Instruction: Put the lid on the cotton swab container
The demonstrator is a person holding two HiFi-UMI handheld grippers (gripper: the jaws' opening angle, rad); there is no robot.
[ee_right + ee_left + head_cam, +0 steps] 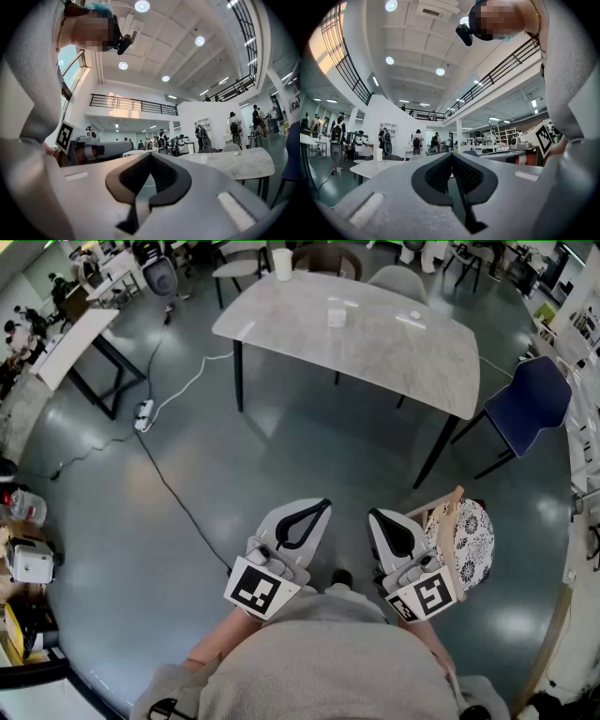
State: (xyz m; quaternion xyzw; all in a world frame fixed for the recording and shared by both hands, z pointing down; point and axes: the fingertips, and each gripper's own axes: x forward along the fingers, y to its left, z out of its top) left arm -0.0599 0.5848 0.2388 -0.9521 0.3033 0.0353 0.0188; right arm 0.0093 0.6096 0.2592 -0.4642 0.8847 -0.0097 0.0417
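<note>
The cotton swab container (336, 313), a small clear tub, stands on the pale marble table (375, 352) far ahead of me. A small white lid (413, 316) lies on the table to its right, apart from it. In the right gripper view the container (204, 158) and lid (236, 154) look tiny in the distance. My left gripper (323, 505) and right gripper (373, 515) are held close to my body over the floor, well short of the table. Both point level with jaws shut and nothing between them. The left gripper (451, 154) and right gripper (150, 154) show touching tips.
A white cup (282, 263) stands at the table's far edge. A blue chair (530, 399) is at the table's right end, and a stool with a patterned cushion (464, 540) is beside my right gripper. A cable and power strip (143, 415) lie on the floor to the left.
</note>
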